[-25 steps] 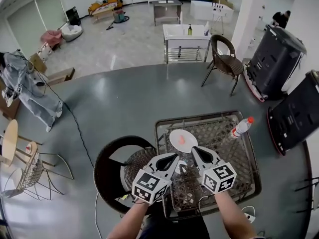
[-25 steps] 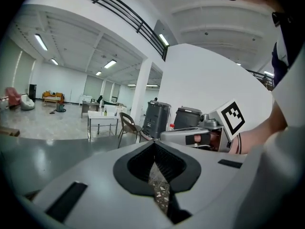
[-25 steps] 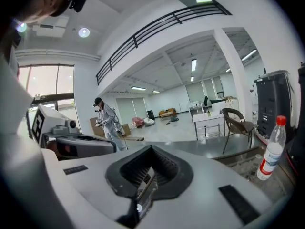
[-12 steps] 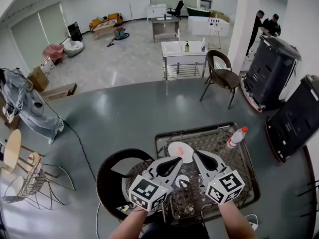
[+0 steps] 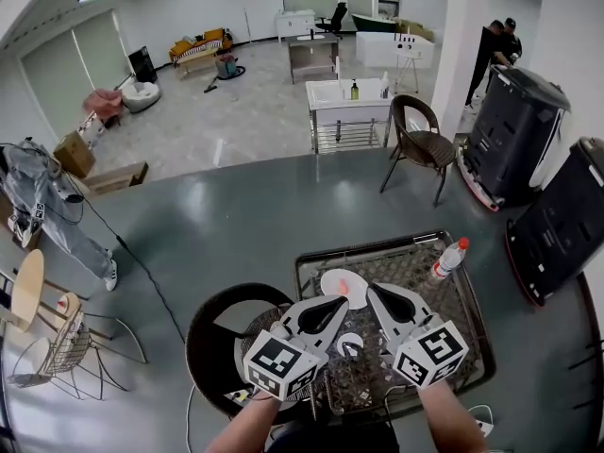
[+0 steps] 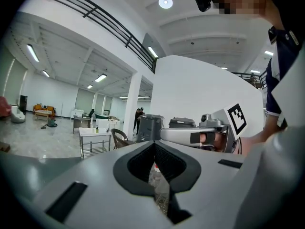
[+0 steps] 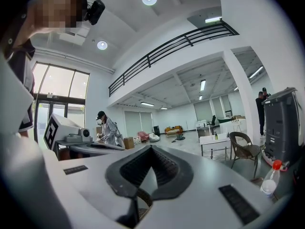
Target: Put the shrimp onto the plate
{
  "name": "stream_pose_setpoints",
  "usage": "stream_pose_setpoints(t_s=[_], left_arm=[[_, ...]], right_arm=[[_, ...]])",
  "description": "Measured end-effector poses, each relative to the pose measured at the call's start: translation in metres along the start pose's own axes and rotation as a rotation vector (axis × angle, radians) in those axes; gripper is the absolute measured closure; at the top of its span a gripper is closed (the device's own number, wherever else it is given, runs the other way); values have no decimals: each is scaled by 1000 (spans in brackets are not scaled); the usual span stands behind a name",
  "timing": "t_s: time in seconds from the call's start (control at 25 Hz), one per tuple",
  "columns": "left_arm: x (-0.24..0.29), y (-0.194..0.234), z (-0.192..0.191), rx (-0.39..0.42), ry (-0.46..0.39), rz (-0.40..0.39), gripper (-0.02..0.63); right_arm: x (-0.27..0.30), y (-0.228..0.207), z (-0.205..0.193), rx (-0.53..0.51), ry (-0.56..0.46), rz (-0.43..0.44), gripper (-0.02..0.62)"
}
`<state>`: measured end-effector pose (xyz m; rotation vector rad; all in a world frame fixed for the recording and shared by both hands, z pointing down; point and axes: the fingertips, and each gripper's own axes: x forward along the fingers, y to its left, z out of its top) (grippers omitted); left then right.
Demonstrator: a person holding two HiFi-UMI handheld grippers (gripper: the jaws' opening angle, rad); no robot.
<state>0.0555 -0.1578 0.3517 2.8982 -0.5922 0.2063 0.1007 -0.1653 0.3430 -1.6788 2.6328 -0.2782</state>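
At the lower middle of the head view, the left gripper (image 5: 336,302) and the right gripper (image 5: 374,293) each have their jaws pressed together with nothing between them. Both sit higher than a second ago, and their tips now overlap the near edge of the one round white plate (image 5: 328,279), which has not moved. The single orange-pink shrimp (image 5: 344,289) lies on that plate, on the rectangular dark-framed wicker table (image 5: 444,310). One clear plastic bottle with a red cap (image 5: 446,259) stands to the right; its label is too small to read. Two people (image 5: 500,41) now show at the upper right.
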Motion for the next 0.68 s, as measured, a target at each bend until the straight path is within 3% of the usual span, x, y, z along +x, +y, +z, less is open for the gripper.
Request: stream_pose_setpoints(t_s=[0.68], left_arm=[[3, -1, -2, -5, 8, 2, 597]], right_arm=[[-1, -3, 2, 36, 5, 3, 591]])
